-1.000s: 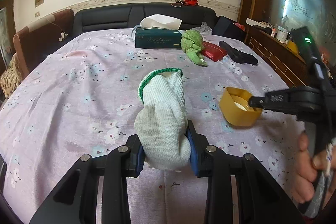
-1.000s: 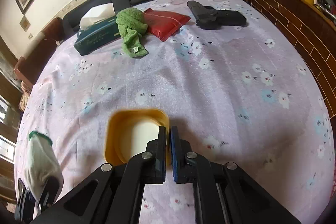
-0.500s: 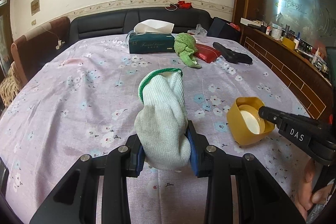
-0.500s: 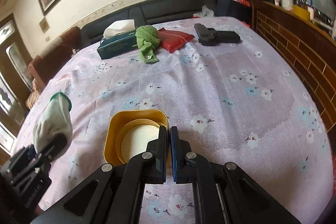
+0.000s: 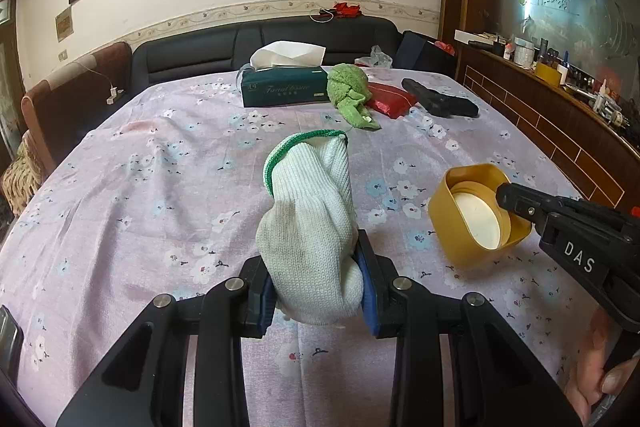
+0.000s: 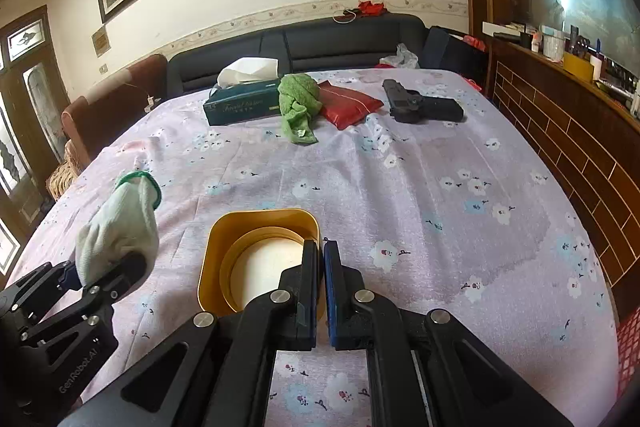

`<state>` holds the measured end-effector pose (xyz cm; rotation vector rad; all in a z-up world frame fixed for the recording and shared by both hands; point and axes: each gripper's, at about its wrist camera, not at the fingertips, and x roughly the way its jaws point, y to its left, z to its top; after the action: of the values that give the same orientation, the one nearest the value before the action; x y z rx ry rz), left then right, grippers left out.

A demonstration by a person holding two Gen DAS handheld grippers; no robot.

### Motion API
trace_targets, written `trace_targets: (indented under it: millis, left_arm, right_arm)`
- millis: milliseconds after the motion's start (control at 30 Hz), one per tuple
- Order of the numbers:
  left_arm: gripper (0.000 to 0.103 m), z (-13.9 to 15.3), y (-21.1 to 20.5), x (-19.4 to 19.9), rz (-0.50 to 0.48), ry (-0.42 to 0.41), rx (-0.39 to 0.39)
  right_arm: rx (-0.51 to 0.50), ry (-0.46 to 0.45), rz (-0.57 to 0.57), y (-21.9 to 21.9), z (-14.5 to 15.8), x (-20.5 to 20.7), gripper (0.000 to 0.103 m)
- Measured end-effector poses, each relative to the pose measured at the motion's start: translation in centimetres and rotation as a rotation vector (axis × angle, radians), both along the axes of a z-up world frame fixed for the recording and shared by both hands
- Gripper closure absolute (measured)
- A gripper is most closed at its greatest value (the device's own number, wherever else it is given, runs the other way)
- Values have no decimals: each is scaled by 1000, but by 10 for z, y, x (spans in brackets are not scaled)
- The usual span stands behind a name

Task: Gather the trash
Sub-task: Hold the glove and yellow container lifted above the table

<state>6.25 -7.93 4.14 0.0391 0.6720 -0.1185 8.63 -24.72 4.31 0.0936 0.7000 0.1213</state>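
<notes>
A white knitted glove with a green cuff stands up between the blue pads of my left gripper, which is shut on its lower end. In the right wrist view the same glove and left gripper are at the lower left. My right gripper is shut on the near wall of a yellow square container with a white round inside. In the left wrist view the yellow container hangs tilted from the right gripper, with its opening turned towards the glove.
A flowered purple cloth covers the table. At its far side lie a green tissue box, a green rag, a red pouch and a black pistol-shaped thing. A dark sofa stands behind and a wooden sideboard on the right. A person's hand holds the right gripper.
The right gripper has swung across and rolled more level with the yellow container still in it. The glove now shows closer in its view. The left gripper has hardly moved.
</notes>
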Motion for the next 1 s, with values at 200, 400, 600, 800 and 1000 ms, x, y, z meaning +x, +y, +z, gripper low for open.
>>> trace_targets:
  millis: [200,400,600,800,1000]
  left_arm:
    - [71,0,0,0,1,0,0]
    - [71,0,1,1,4,-2,5]
    - [71,0,3,2,6,-3,10]
    - [71,-1,5,3,8,-5,15]
    - [71,0,4,2,8,-6,17]
  right_arm:
    - [-3,-9,-2,0,1,-2,100]
    - [-3,-15,-3,-1,2,-2,100]
    - [-5,-16,-2,-2,2,-2,99]
    - [-11,-20,2,0,3,-3,99]
    - [-14,-25,5,2,3,-4,99]
